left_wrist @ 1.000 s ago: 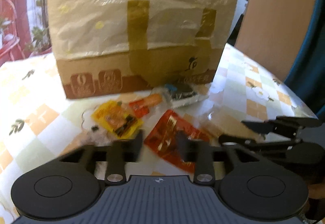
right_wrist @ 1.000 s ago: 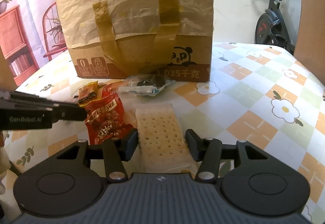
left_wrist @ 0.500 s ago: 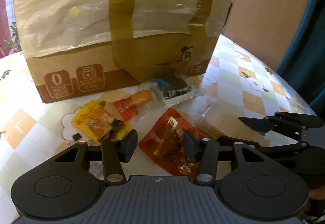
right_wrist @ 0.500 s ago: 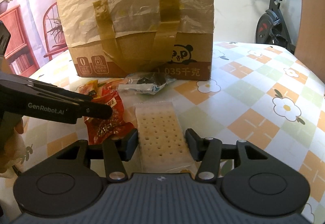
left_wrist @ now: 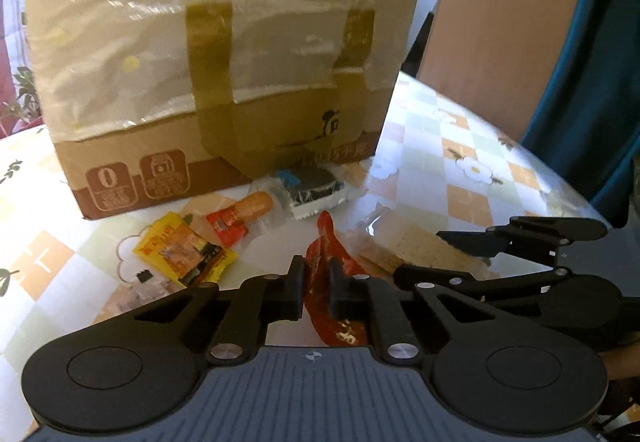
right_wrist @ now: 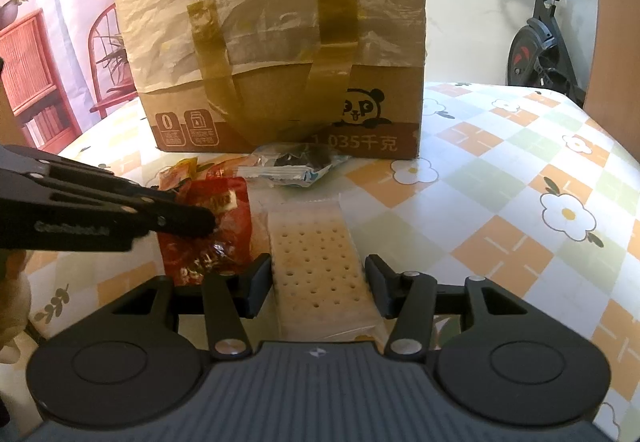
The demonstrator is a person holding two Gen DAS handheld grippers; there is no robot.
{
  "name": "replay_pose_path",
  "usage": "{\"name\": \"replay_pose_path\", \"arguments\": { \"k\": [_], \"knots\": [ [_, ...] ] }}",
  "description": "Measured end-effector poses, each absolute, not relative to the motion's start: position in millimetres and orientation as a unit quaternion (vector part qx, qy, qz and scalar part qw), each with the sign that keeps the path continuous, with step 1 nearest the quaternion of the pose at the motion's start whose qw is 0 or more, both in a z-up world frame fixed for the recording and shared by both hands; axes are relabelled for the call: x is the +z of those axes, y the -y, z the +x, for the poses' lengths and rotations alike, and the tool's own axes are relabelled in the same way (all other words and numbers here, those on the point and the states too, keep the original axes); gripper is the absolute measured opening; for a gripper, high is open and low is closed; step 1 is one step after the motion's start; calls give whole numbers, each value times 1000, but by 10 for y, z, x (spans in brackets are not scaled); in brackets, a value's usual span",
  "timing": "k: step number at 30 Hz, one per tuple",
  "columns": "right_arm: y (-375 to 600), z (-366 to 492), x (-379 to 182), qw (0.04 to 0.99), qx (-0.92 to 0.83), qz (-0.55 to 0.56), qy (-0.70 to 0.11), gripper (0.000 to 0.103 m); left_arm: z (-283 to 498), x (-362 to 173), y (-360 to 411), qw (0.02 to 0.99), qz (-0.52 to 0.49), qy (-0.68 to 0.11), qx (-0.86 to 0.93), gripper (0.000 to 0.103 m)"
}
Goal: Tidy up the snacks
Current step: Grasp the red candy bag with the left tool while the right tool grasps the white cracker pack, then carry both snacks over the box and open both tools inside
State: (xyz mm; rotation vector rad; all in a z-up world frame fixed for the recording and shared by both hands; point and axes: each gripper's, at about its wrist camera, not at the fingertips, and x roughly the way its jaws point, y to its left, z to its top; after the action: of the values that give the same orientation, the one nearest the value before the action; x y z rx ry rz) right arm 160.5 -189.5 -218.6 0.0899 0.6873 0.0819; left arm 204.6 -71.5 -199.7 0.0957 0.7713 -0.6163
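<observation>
Left gripper [left_wrist: 316,284]: fingers just closed, pinching the red packet [left_wrist: 332,294], which crumples upward off the table [right_wrist: 500,169]. Right gripper [right_wrist: 316,282]: fingers partly open, straddling the cracker pack [right_wrist: 316,258] lying flat; contact with it unclear. Box [right_wrist: 280,41]: taped, paper-wrapped, standing behind. Before it: dark-filled clear wrapper [left_wrist: 312,187], sausage stick [left_wrist: 244,211], yellow sachet [left_wrist: 184,250], apparently loose on the table.
</observation>
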Motion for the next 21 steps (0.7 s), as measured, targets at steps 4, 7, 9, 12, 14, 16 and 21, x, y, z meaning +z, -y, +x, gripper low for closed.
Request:
{"name": "replay_pose_path", "arguments": {
  "k": [4, 7, 9, 12, 14, 16, 21],
  "knots": [
    [1907, 1554, -2072, 945, 37, 48, -320, 53, 1993, -1833, 596, 887, 30, -357, -291, 11],
    [1909, 1524, -1944, 950, 32, 44, -307, 53, 1961, -1699, 521, 895, 22, -339, -290, 11],
    [1928, 1504, -1844, 953, 28, 45, -297, 53, 1935, -1608, 469, 900, 15, -326, -289, 11],
    [1957, 1478, -1668, 958, 24, 46, -281, 53, 1918, -1444, 374, 907, 1, -308, -286, 11],
    [1975, 1470, -1551, 962, 21, 44, -269, 53, 1928, -1305, 309, 914, -8, -293, -282, 11],
    [1985, 1474, -1416, 966, 20, 39, -257, 53, 1950, -1147, 245, 920, -13, -275, -280, 11],
    [1970, 1590, -1004, 975, 27, 21, -220, 53, 2077, -706, 119, 933, -22, -227, -277, 11]
  ]
}}
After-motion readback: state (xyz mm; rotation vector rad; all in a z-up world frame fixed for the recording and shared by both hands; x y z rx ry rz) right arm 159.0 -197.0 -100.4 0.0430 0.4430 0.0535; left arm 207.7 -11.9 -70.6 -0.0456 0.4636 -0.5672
